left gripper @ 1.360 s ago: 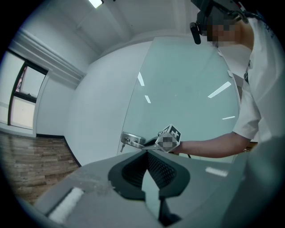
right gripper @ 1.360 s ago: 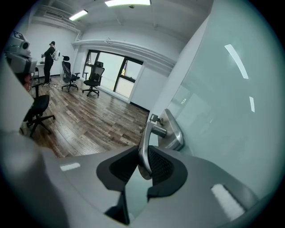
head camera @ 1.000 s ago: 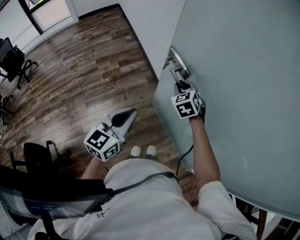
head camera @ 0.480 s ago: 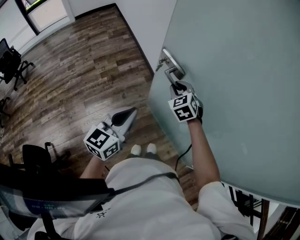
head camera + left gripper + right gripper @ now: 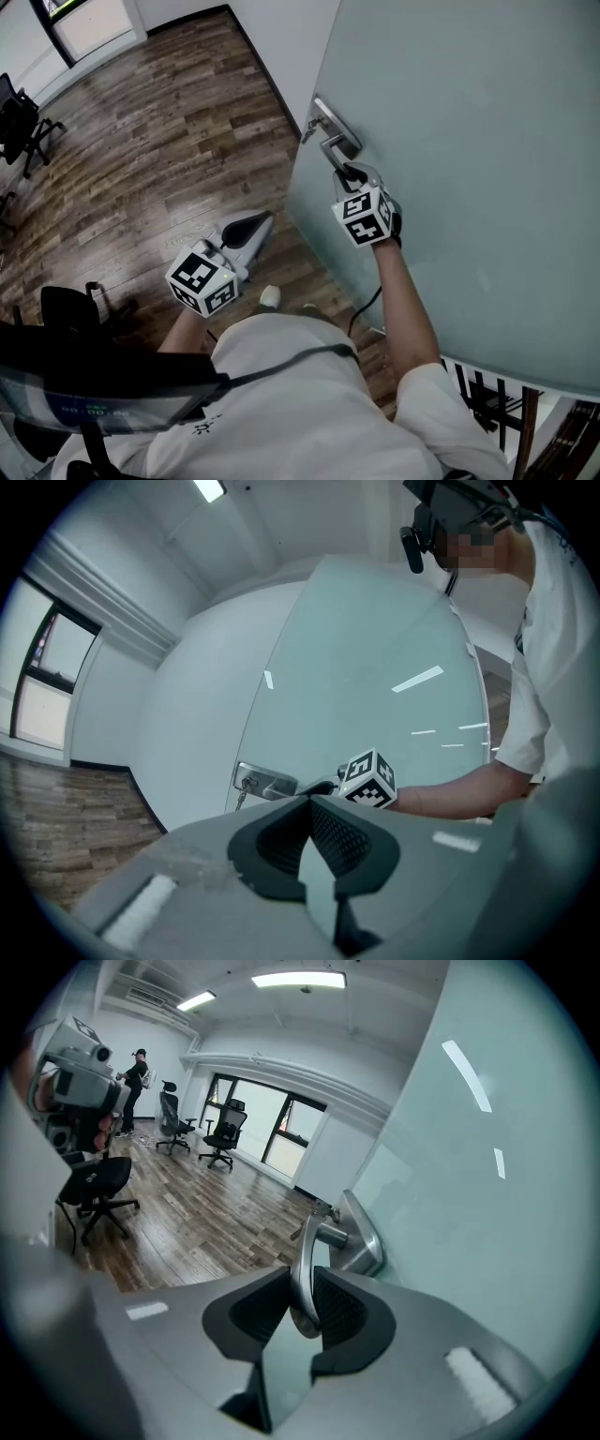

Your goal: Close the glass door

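The right gripper (image 5: 349, 174) pinches the lever handle (image 5: 326, 141); the glass door (image 5: 469, 131), at the person's right, has swung further leftward, so closing is under way. The left gripper (image 5: 246, 232) idles, jaws together

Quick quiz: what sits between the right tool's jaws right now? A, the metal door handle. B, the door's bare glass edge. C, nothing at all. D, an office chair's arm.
A: in the right gripper view the right tool has the lever of the handle running down between its jaws, with the pads closed against it.
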A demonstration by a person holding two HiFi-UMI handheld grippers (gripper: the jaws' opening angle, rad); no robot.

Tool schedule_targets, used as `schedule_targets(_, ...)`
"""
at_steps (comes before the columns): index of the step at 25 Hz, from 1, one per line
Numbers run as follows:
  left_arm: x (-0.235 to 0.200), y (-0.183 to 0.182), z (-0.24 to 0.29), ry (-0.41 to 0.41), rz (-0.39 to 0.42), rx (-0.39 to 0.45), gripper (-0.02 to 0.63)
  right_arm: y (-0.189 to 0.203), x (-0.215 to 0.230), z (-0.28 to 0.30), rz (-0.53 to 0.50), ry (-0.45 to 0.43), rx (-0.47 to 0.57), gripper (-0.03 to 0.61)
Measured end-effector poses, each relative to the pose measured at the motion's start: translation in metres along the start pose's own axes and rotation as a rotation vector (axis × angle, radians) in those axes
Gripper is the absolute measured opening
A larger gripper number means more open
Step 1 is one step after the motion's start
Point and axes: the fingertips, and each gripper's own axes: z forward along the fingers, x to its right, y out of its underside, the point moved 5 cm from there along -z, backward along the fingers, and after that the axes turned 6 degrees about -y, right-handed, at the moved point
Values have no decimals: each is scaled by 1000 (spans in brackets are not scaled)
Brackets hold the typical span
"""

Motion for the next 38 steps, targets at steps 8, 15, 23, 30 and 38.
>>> schedule_targets(8, 22, -10, 7, -73, 3, 30, 6, -10, -14, -5, -22, -26, 13, 81)
schedule_targets(15, 73, -7, -31, -179, -11, 56, 6, -31, -57, -25, -60, -38, 46, 81)
schedule_targets(23, 124, 13, -74, -341, -30, 63, 6, -44, -90, -39, -85, -54, 92, 81)
schedule_targets(30, 176, 42, -110, -485, -64, 54, 6, -47, -112, -42, -127, -75, 126, 81)
schedule_targets(38, 217, 55, -141, -610, -90, 56, 6, -54, -137, -47, -150, -121, 142, 81)
